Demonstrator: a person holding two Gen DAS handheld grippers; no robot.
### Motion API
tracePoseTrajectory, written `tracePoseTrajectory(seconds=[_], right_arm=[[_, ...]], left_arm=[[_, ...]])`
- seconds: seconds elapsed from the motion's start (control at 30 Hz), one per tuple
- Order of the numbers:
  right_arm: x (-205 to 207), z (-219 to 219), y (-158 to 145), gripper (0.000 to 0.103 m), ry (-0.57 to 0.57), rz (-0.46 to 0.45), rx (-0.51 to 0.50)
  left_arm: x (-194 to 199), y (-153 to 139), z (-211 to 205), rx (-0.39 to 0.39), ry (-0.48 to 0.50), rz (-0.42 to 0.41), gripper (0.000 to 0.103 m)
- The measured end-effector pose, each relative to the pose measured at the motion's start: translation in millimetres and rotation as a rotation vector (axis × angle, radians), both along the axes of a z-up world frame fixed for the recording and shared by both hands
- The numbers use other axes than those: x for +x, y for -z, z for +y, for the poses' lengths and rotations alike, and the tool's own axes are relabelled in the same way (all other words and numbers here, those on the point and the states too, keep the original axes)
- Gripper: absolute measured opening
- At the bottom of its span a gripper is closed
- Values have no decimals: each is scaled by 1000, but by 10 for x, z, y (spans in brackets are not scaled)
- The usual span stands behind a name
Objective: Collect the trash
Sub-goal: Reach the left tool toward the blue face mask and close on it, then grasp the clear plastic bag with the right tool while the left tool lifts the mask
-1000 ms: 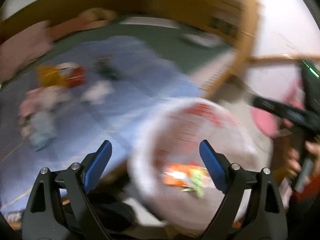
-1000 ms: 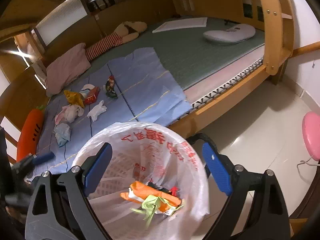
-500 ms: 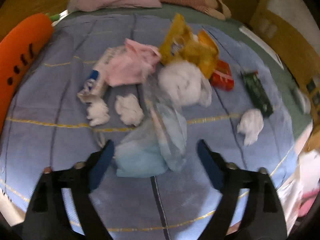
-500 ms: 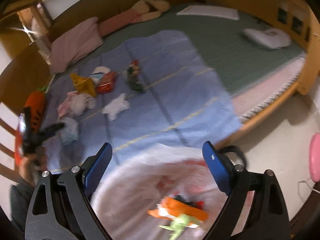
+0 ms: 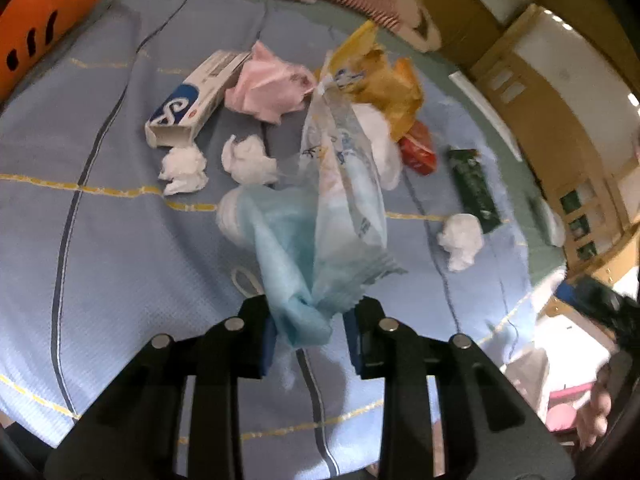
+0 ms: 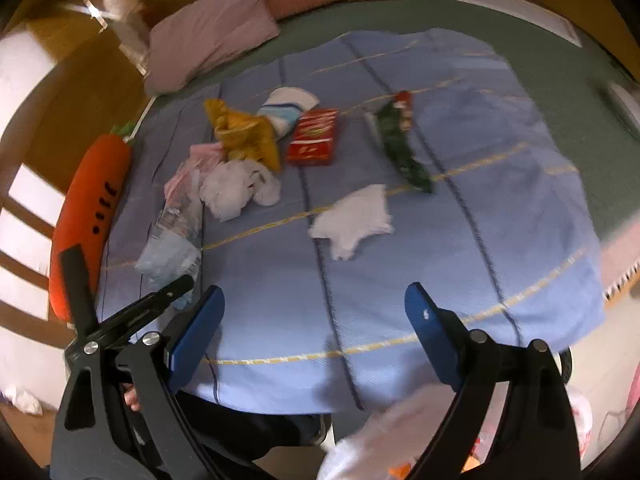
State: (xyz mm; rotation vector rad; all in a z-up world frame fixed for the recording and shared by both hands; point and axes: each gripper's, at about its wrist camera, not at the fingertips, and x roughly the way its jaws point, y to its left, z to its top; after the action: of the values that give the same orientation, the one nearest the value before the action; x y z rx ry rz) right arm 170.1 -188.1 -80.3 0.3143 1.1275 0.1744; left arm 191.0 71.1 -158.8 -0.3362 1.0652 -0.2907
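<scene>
Left gripper (image 5: 310,330) is closed on a bundle of trash: a pale blue mask (image 5: 280,248) and a clear printed wrapper (image 5: 344,184) are pinched together between its blue pads, and the bundle stands up from the jaws over the blue sheet (image 5: 120,240). Whether the far end of the wrapper touches the sheet cannot be told, as that part is blurred.

Beyond the bundle, more litter is spread on the sheet. A white and blue box (image 5: 192,100) lies far left, with a pink crumpled bag (image 5: 268,88) just to its right. Two white tissue wads (image 5: 184,168) (image 5: 248,156) sit near the box's open end. A yellow packet (image 5: 384,80) is seen far right of the pink bag, a red box (image 5: 418,148) just right of it, then a dark green wrapper (image 5: 474,188) and another tissue (image 5: 460,240) at its near end.

Right gripper (image 6: 314,318) is held with its jaws wide apart and nothing between them, low over the near edge of the sheet (image 6: 440,260). From it the left gripper (image 6: 132,312) is seen at the near left, with the wrapper (image 6: 176,232) rising from it. A flat white tissue (image 6: 356,220) lies in the middle of the sheet, the red box (image 6: 314,136) and green wrapper (image 6: 400,144) farther off. An orange carrot pillow (image 6: 92,208) lies along the left edge. A white bag (image 6: 380,440) is partly seen at the near edge, blurred.
</scene>
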Motion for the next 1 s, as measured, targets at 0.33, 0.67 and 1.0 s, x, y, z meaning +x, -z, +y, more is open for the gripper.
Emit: tracePoseTrajectory(seconds=[0.33, 0.67, 1.0], right_arm=[[770, 718, 501, 90, -96, 142, 189], [595, 772, 819, 70, -119, 258, -5], [440, 553, 624, 71, -145, 163, -96]], left_arm=[[-422, -192, 442, -171, -141, -91, 89], [-268, -24, 660, -217, -268, -5, 89], [-253, 74, 713, -146, -326, 39, 91]])
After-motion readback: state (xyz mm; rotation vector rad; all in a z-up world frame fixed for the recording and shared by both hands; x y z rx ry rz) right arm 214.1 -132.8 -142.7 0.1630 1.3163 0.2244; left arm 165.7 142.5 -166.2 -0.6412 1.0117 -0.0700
